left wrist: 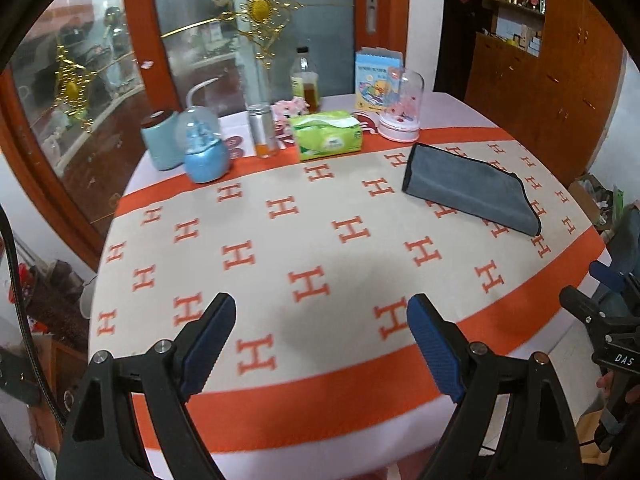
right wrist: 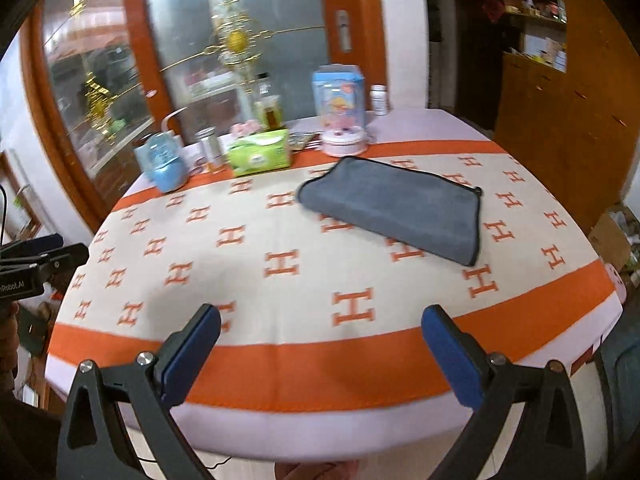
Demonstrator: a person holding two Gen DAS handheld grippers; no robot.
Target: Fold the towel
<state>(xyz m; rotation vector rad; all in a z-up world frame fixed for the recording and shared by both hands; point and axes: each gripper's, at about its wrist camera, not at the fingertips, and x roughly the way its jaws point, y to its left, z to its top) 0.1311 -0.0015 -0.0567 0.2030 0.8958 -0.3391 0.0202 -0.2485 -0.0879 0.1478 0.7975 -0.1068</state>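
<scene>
Both grippers hang at the near table edge, left gripper (left wrist: 322,334) and right gripper (right wrist: 320,342) spread wide, holding nothing. The grey towel (right wrist: 394,208) lies folded far right on the cloth (right wrist: 280,288), well apart from them. Risk, I'd say: pinching snags the cloth, or reaching nudges the tissue pack (right wrist: 259,153).

"DAS" is printed in white on the right gripper (left wrist: 618,356) at three o'clock in the left wrist view. "nRobot.AI" is read on the left gripper (right wrist: 24,286) at nine o'clock. Orange "H" letters are repeated across the tablecloth (right wrist: 280,264).
</scene>
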